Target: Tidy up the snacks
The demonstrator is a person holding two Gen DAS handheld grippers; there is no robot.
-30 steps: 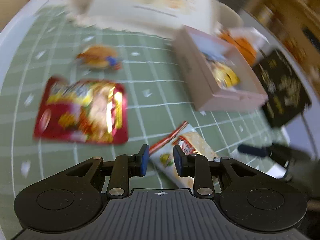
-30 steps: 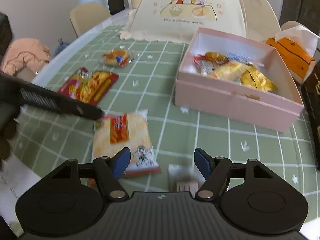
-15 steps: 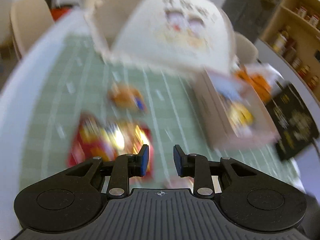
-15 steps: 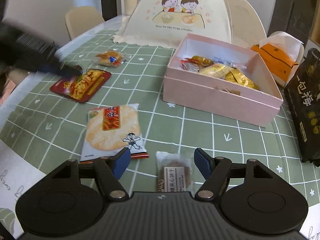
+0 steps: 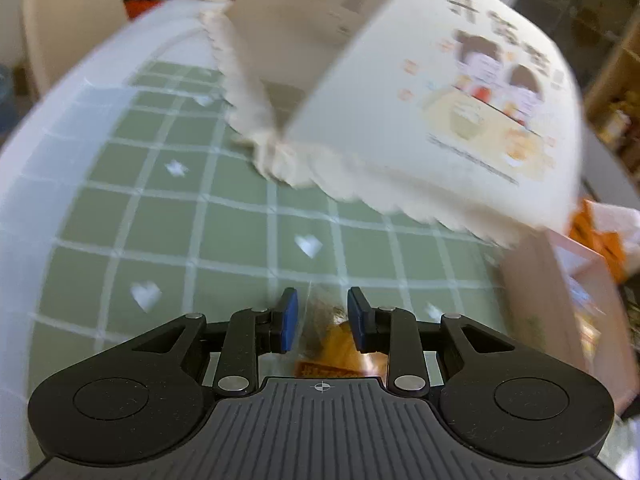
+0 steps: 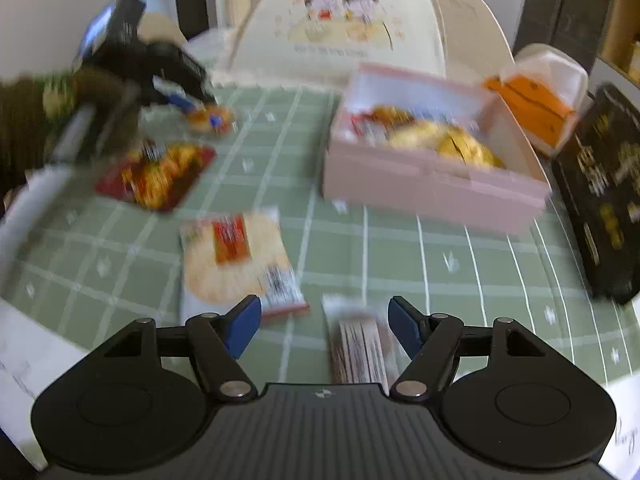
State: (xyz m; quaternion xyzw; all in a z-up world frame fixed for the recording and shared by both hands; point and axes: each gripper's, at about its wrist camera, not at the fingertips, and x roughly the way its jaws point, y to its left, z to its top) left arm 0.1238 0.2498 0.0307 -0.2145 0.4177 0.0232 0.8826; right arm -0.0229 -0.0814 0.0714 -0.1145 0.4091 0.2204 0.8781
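A cream food cover (image 6: 340, 28) with cartoon figures sits on the green checked tablecloth (image 6: 400, 248); apparently a chair (image 5: 68, 20) beyond.

My left wrist camera sits just behind the left gripper (image 5: 318, 316) and looks steeply down along its jaws, very near the worktop (image 5: 120, 216), with the cream food cover (image 5: 400, 120) looming close ahead and the pink box (image 5: 560, 320) at the right edge. My right wrist camera rides behind the right gripper (image 6: 325, 326), higher and further back, facing the same way across the worktop (image 6: 440, 248). Both views share the food cover (image 6: 340, 24), the pink box (image 6: 432, 192) and the small orange snack (image 5: 332, 336), which my right view sees (image 6: 210, 118) beside the left gripper (image 6: 160, 76).
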